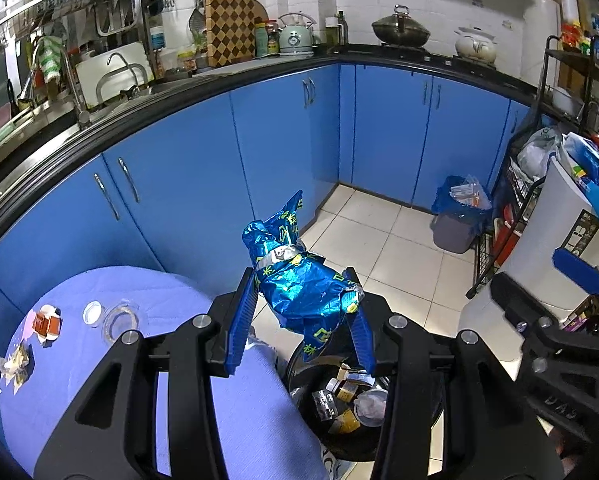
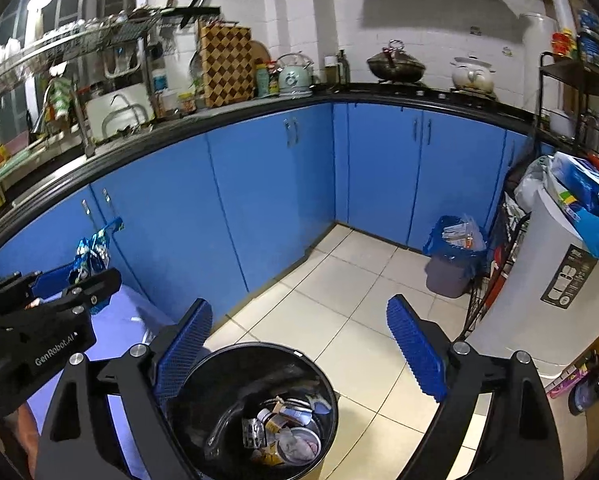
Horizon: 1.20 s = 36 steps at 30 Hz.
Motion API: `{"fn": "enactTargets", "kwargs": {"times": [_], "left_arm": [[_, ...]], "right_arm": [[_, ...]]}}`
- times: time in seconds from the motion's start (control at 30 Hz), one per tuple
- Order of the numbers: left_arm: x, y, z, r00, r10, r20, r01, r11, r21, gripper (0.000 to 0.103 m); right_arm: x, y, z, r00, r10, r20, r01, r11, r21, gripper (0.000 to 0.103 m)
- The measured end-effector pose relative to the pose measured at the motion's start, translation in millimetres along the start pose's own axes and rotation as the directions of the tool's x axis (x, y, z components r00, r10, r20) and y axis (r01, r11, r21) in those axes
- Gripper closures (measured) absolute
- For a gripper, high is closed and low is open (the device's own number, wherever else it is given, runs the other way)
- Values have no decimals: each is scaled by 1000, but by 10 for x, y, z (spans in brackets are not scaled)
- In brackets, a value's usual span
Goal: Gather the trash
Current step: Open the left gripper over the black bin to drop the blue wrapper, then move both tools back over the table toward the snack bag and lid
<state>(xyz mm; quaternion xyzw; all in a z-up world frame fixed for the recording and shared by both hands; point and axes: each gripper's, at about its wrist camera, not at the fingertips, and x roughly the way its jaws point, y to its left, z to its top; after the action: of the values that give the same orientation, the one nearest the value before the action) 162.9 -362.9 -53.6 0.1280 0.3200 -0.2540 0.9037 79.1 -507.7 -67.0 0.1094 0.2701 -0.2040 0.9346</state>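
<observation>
My left gripper (image 1: 301,300) is shut on a crumpled blue foil snack bag (image 1: 299,272), held above the black trash bin (image 1: 339,440) beside the table. The bin (image 2: 203,376) holds several wrappers and small containers (image 2: 283,432). My right gripper (image 2: 299,344) stands wide open over the bin's far rim, nothing between its blue pads. In the right wrist view the left gripper (image 2: 63,280) shows at the left edge with the foil bag (image 2: 93,250) sticking up from it. On the purple tablecloth (image 1: 159,304) lie an orange wrapper (image 1: 46,324), a white lid (image 1: 92,312), a clear plastic piece (image 1: 119,320) and a crumpled yellowish wrapper (image 1: 15,364).
Blue cabinets (image 1: 259,140) run along the back under a black counter. A grey bin with a blue liner (image 1: 457,216) stands in the floor corner. A tall white bin (image 1: 547,232) and a black wire rack (image 1: 499,232) crowd the right side. Pale floor tiles (image 2: 339,300) lie open between.
</observation>
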Motion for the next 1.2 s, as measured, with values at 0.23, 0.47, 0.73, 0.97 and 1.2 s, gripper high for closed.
{"fn": "enactTargets", "kwargs": {"times": [0.23,0.47,0.73,0.97,1.2], "left_arm": [[122,-101,50,1000,-14,-19,14,1000,5,57],[142,-211,64,1000,-11,-3,11,1000,25,40],[140,-225,64,1000,6,7,-6,1000,4,6],[77,-144,16,1000,15,4,-15,1000,-4,5],[-36,131,-41,999,36,8,-36,998,-48,4]], "right_arm": [[-63,-252,25,999,-38,34,36,997,70,16],[-90,-412,24,998,-53,40,49,994,99,16],[-64,-464,-32,999,-43,21,40,993,110,16],[-80,-354,-36,1000,-20,12,19,995,98,16],[-125,-96,-28,1000,26,6,-26,998,63,16]]}}
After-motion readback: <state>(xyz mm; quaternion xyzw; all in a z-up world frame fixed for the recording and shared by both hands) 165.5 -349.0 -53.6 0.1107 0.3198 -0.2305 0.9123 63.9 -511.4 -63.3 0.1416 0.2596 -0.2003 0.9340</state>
